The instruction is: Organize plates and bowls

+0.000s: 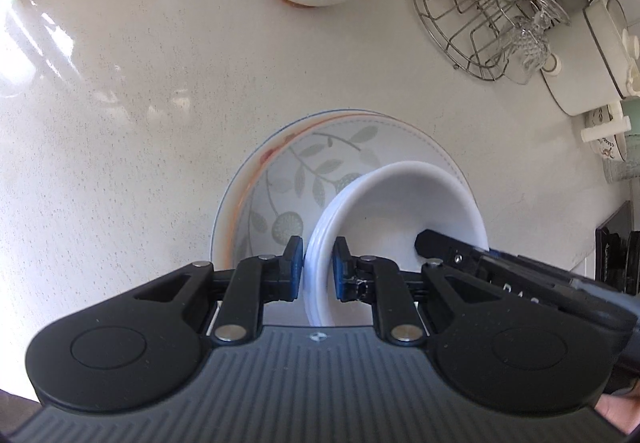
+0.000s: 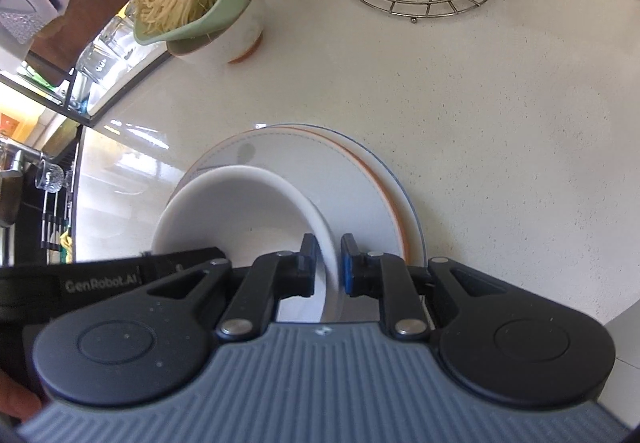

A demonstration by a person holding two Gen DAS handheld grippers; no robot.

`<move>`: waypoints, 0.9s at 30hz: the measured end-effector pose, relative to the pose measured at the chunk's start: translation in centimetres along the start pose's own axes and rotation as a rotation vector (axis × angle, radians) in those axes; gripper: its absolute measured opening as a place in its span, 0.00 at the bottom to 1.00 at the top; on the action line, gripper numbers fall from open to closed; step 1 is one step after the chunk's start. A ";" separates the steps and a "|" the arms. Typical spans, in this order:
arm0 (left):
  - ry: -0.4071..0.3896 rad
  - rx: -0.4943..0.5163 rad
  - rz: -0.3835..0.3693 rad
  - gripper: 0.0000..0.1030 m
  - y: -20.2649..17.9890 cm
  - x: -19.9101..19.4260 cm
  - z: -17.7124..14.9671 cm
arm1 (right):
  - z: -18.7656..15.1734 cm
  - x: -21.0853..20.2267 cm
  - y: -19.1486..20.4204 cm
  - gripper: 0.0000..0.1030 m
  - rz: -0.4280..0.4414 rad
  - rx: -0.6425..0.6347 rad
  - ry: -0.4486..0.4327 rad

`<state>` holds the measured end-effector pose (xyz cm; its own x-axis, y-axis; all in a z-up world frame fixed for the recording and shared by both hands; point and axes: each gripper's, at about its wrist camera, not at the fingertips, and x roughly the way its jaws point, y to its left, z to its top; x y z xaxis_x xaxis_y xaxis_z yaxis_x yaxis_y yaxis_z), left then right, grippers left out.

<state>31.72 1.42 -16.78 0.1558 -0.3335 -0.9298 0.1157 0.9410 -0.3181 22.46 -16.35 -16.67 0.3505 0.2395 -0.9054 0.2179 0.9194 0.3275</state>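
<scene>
Speckled white counter (image 1: 140,115) carries a stack of plates (image 1: 320,147) on which sit nested white bowls (image 1: 400,211), the left tongs (image 1: 316,267) clamped on their left rim, the right tongs (image 2: 326,263) clamped on the opposite rim.

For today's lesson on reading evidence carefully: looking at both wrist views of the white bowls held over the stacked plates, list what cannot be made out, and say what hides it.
- White bowls: near rim cut off by the left gripper body in the left view, by the right gripper in the right view.
- Exact bowl count: rims too close together, left view.
- Whether the bowls touch the plates: underside hidden in both views.
- Lower plates' patterns: covered by the leaf plate.
</scene>
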 end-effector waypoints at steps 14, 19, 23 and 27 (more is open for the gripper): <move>-0.095 0.082 -0.040 0.52 -0.7 -3.8 -0.2 | -0.7 -2.6 0.1 0.35 -0.003 0.004 -0.105; -0.168 0.141 -0.021 0.52 -1.9 -6.6 -0.5 | -1.1 -4.7 -0.3 0.36 -0.009 0.024 -0.152; -0.239 0.166 -0.010 0.52 -2.9 -9.6 -1.3 | -1.5 -7.1 -0.1 0.36 0.002 -0.014 -0.217; -0.335 0.201 0.026 0.52 -4.7 -12.5 -3.1 | -2.3 -10.2 -0.2 0.36 0.036 -0.056 -0.293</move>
<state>26.13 1.33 -4.20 0.4693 -0.3412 -0.8145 0.2918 0.9304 -0.2217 16.73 -18.23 -8.14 0.6069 0.1791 -0.7744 0.1529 0.9297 0.3349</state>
